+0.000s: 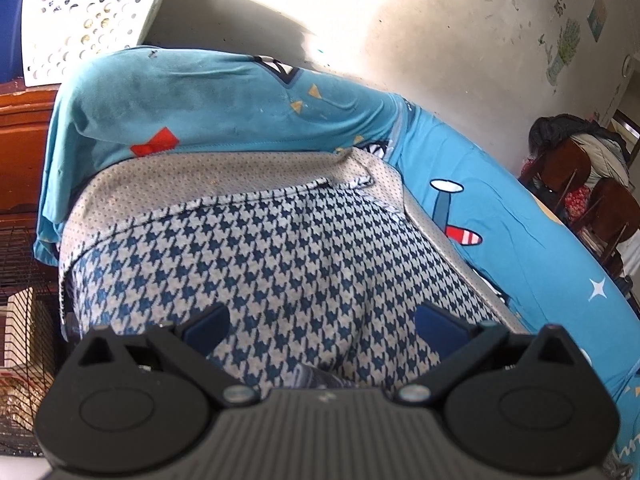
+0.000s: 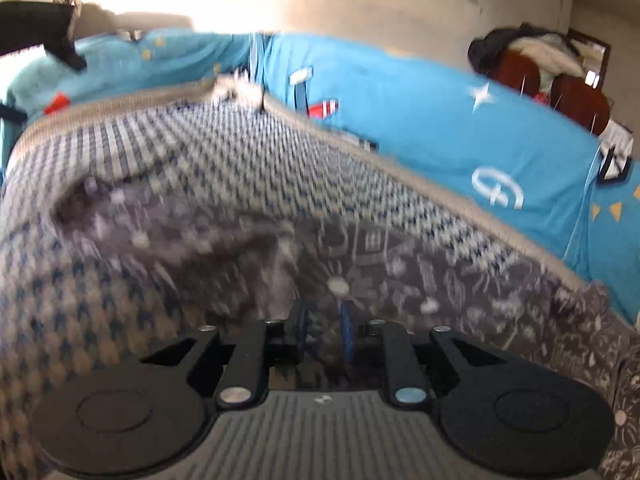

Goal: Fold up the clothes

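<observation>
Basket [image 1: 86,16] behind pillow [image 1: 192,108]; chairs [image 1: 576,184] beside bed [image 1: 520,232].

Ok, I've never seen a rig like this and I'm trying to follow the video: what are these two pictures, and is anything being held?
Each picture comes from a camera on a hand-held two-finger gripper, looking forward along its fingers; a person holds one in each hand. The left gripper stands wide open over a blue-and-white houndstooth cloth and holds nothing. The right gripper has its jaws close together at a grey patterned garment; blur hides whether it pinches the fabric. Both fabrics lie on a bed with a blue cartoon sheet. A white perforated basket stands behind.
</observation>
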### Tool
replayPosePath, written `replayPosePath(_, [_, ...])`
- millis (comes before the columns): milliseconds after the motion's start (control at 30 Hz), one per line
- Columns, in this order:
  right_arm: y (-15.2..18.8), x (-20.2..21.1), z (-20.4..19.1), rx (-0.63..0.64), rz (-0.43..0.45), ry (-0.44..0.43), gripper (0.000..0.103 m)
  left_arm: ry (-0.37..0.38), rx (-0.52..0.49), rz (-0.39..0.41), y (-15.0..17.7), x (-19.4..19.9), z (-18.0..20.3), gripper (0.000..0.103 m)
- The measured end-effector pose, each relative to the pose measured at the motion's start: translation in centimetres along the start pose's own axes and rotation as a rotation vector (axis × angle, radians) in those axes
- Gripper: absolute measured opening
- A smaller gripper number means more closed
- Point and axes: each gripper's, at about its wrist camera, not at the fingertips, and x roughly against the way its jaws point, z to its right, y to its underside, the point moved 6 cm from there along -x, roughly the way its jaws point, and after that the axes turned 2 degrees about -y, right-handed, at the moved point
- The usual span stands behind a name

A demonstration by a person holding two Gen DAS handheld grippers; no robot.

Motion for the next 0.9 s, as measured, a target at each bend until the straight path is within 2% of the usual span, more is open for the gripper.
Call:
replayPosePath(100, [-1.4, 0.7, -2.3, -0.002, 0.046, -0.091, 0.025, -0.003, 0.005, 0.003, -0.2, 0.0, -0.3, 0.103])
replayPosePath(233, [-2.1, 0.2, -7.1, 0.012, 0.033, -0.273, 0.025, -0.003, 0.01, 0.003, -0.3, 0.0, -0.5, 0.103])
replayPosePath(300, [-2.0, -0.3, -9.5, 0.03, 0.023, -0.333, 0.027, 0.001, 0.011, 0.003, -0.3, 0.1, -0.4, 0.103])
replayPosePath(400, [-2.3, -0.7, -12.7, 0.076, 0.041, -0.366, 0.032, 0.007, 0.011, 0.002, -0.3, 0.1, -0.4, 0.103])
replayPosePath(533, [-3.2, -1.7, -15.7, 0.125, 0.055, -0.402, 0.05, 0.014, 0.017, 0.002, -0.4, 0.2, -0.4, 0.103])
replayPosePath(600, [-3.4, -2.5, -16.9, 0.146, 0.048, -0.423, 0.05, 0.015, 0.022, 0.004, -0.5, 0.3, -0.6, 0.103])
replayPosePath(633, [-3.4, -3.2, -17.3, 0.143, 0.022, -0.431, 0.046, 0.014, 0.025, 0.006, -0.6, 0.3, -0.7, 0.103])
replayPosePath(667, [-3.3, -4.0, -17.6, 0.129, -0.015, -0.439, 0.027, 0.014, 0.029, 0.007, -0.7, 0.3, -0.8, 0.103])
replayPosePath(733, [-3.6, -4.8, -17.9, 0.097, -0.029, -0.449, 0.013, 0.013, 0.036, 0.011, -0.9, 0.4, -1.0, 0.103])
replayPosePath(800, [-4.1, -5.4, -18.0, 0.058, -0.02, -0.46, 0.008, 0.012, 0.043, 0.019, -1.1, 0.6, -1.3, 0.103])
replayPosePath(900, [-5.8, -5.5, -18.0, -0.034, 0.018, -0.526, 0.007, 0.005, 0.048, 0.038, -1.5, 1.0, -1.6, 0.103])
